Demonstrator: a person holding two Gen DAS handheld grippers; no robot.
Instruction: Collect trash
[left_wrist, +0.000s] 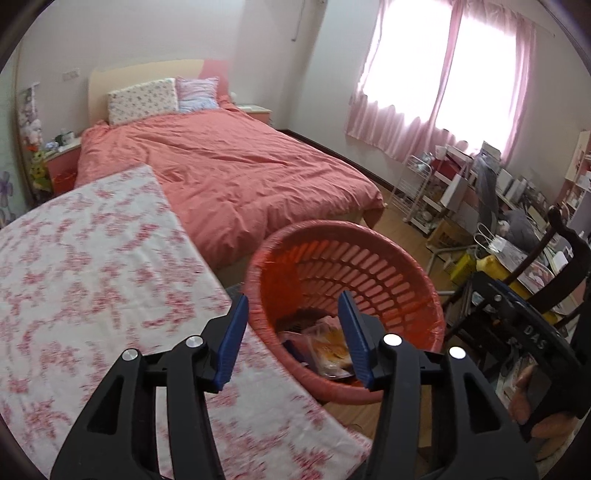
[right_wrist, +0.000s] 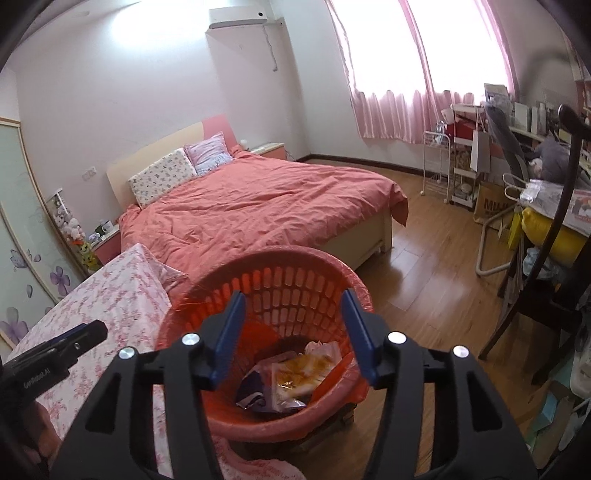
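An orange slatted basket (left_wrist: 332, 229) lined with a red bag stands on the floor beside a table with a floral cloth (left_wrist: 92, 258). Crumpled wrappers (left_wrist: 328, 350), yellow, white and dark blue, lie at its bottom. My left gripper (left_wrist: 293, 295) is open over the basket's near left rim and the table's edge, with nothing between its blue pads. In the right wrist view my right gripper (right_wrist: 293, 293) hangs open straight above the basket (right_wrist: 280, 254) and holds nothing. The wrappers (right_wrist: 295, 373) lie below it. The left gripper's black side (right_wrist: 74, 339) shows at the lower left.
A bed with a coral duvet (left_wrist: 240, 177) lies beyond the basket. A dark wooden chair (right_wrist: 554, 258) and cluttered shelves and bags (right_wrist: 491, 192) line the right side. Bare wooden floor (right_wrist: 424, 277) lies between the bed and the chair. A hand (left_wrist: 528, 398) shows at the lower right.
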